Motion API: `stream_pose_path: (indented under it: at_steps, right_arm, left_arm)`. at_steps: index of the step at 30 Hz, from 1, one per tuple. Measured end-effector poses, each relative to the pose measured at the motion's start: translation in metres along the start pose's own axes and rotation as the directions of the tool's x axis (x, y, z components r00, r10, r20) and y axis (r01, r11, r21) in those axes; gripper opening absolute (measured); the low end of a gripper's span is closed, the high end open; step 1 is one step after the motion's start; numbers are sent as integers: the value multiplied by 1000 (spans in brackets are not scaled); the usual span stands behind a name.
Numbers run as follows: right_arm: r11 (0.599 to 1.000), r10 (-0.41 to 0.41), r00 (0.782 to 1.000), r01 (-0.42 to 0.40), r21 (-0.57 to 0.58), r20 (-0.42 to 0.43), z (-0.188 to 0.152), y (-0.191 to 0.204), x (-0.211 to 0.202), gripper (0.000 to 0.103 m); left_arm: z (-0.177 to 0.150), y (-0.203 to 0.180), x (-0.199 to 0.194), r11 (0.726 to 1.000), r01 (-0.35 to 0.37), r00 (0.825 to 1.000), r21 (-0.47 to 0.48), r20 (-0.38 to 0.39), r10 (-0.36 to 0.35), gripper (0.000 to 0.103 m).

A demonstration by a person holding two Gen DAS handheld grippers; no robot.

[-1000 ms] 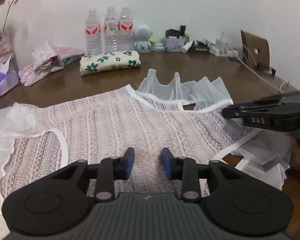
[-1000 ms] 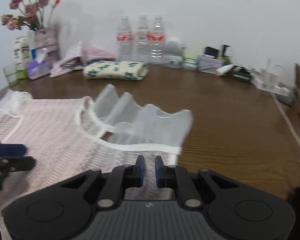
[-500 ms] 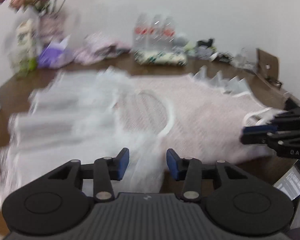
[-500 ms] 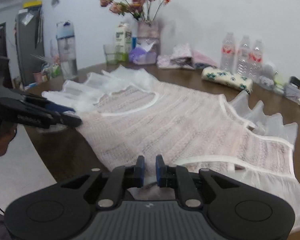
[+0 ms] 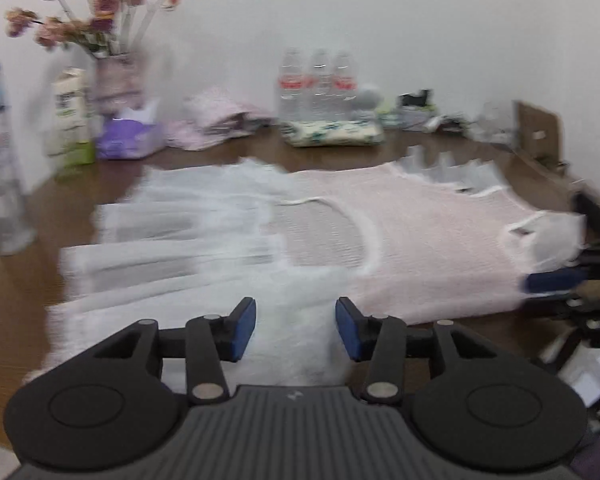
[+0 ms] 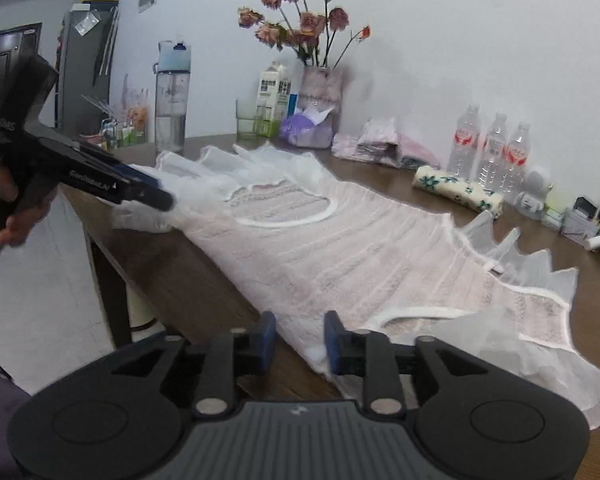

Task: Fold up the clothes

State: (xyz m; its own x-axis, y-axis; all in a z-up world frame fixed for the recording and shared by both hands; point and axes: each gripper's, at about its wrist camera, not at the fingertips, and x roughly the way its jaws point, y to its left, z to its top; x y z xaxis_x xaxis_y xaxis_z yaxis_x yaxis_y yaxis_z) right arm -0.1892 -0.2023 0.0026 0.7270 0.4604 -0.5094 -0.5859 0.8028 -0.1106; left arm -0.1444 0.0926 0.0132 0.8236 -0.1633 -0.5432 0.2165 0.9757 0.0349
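Lying flat along the near edge of the wooden table (image 6: 188, 264), the pink knit garment (image 6: 340, 248) runs from its sheer white ruffled sleeve (image 6: 204, 180) on the left to a second ruffled sleeve (image 6: 540, 356) on the right, where the gauze hangs past the table's lip. At the left end, the left gripper (image 5: 296, 328) has its blue pads spread wide, with ruffled white fabric lying between and beneath them; whether they touch it I cannot tell, as that view is blurred. Bare wood shows in front of the garment's long near edge between the two grippers. At the right end, the right gripper (image 6: 300, 340) is parted by a moderate gap, the garment's near hem lying between its fingers, not pinched. Behind the garment there is an open strip of table, then a vase of flowers (image 6: 320, 84), folded clothes (image 6: 384, 144), a floral roll (image 6: 456, 192) and three water bottles (image 6: 488, 156) along the wall.
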Motion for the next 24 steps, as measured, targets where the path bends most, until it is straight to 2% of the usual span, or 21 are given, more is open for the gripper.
stream_pose_path:
  at_steps: [3,6,7,9,12,13,14,15,16,17,20,22,24]
  right_arm:
    - [999,20,1000,-21,30,11,-4,-14,-20,31]
    - [998,61,998,-62,34,28,-5,-22,-31,31]
    - [998,57,998,-57,23,22,-3,-21,-29,30]
    - [999,54,998,-54,-3,8,1,-18,-25,29]
    - [997,81,997,-81,-17,-9,-2,-14,-16,21]
    - [996,88,996,-88,-14,-7,-3,-13,-14,9]
    - [996,92,996,-92,-7,1,-4,-13,-14,1]
    - [995,96,995,-96,-1,8,-5,-13,-13,0]
    - [995,99,995,-99,5,18,-5,-14,-14,0]
    - [995,101,995,-101,11,28,-5,-15,-15,0]
    - [994,100,992,-104,45,79,9,-29,-18,0]
    - [995,75,992,-81,55,104,27,-46,-10,0]
    - [999,22,996,-25,37,90,50,-62,12,0]
  left_arm:
    - [-8,19,-10,1000,-15,1000,-23,-21,15,46]
    - [-9,18,-27,999,49,997,23,55,-51,47]
    - [-8,14,-27,996,74,995,46,62,-77,51]
    - [-7,5,-20,988,129,990,90,49,-134,51]
    - [-13,-3,-8,980,144,989,140,-3,-145,50]
    - [-14,-4,-7,980,144,990,138,-9,-144,48]
    - [-15,-3,-6,982,142,990,126,-8,-142,41]
    - [-16,-2,-7,983,141,990,119,-11,-141,35]
    - [-15,-1,-8,983,140,990,115,-17,-139,15]
    - [-15,0,-9,984,139,990,110,-22,-137,4]
    - [-1,4,-11,985,143,990,96,-35,-140,4]
    - [23,8,-6,989,122,992,89,-31,-119,4]
    - [56,14,12,991,106,994,83,-42,-102,4]
